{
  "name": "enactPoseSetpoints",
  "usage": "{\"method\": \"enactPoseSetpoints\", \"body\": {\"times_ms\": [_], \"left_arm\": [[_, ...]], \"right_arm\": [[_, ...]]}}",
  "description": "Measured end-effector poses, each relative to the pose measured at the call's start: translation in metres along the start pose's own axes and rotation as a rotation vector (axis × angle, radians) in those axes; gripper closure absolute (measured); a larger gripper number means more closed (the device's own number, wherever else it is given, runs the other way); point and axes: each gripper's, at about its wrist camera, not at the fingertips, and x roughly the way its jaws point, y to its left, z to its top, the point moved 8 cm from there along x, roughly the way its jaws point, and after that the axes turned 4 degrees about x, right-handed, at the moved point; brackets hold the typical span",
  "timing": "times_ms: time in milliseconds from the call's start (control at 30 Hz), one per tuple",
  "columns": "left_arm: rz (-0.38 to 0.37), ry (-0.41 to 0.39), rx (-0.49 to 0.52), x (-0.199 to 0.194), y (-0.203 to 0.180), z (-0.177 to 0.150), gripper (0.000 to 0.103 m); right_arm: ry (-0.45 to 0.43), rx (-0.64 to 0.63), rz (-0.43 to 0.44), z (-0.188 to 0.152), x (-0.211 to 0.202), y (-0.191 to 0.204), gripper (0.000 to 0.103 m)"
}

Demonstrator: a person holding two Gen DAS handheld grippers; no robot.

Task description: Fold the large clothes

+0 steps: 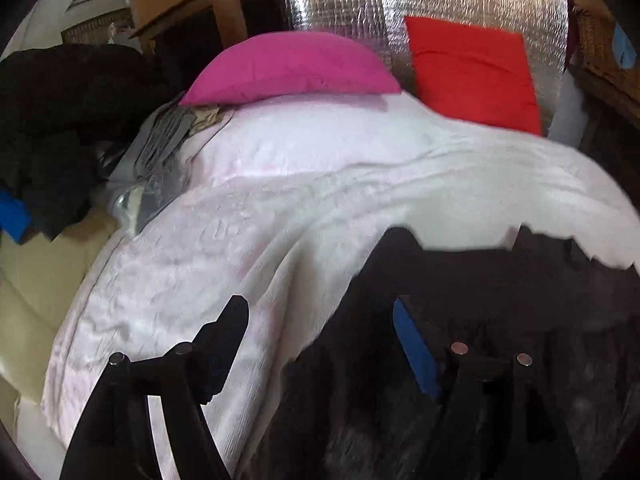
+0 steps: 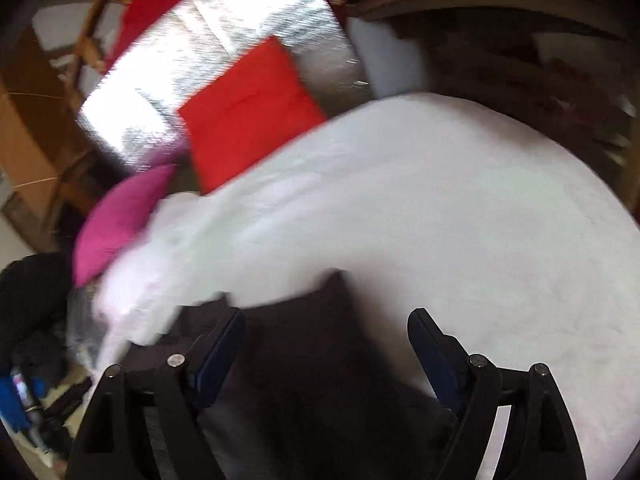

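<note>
We see the dark garment [image 1: 460,340] lying on the near part of the white bed cover [image 1: 300,184], well short of the pink pillow [image 1: 292,68]; its long axis is hard to read (blur). Left gripper [image 1: 320,320] and right gripper [image 2: 326,336] both gape wide over it, gripping nothing.

The bed [image 1: 304,184] has a white cover. A dark garment [image 1: 500,320] lies on it under the tongs; beyond them lie a pink pillow [image 1: 292,70] and a red pillow [image 1: 472,74].
</note>
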Motion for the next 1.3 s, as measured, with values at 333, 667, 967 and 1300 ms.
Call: {"method": "enactPoseSetpoints", "body": {"times_ms": [333, 667, 967, 1300], "left_arm": [[0.001, 0.167, -0.010, 0.045, 0.010, -0.052, 0.014], [-0.065, 0.082, -0.029, -0.003, 0.021, -0.043, 0.014], [-0.226, 0.167, -0.203, -0.012, 0.040, -0.089, 0.014], [-0.154, 0.186, -0.207, -0.003, 0.050, -0.102, 0.014]], "right_arm": [[0.102, -0.076, -0.224, -0.033, 0.044, -0.007, 0.051], [-0.006, -0.014, -0.131, -0.038, -0.038, -0.023, 0.049], [0.163, 0.002, -0.049, -0.090, -0.045, -0.044, 0.048], [0.188, -0.098, -0.197, -0.119, -0.047, -0.051, 0.078]]}}
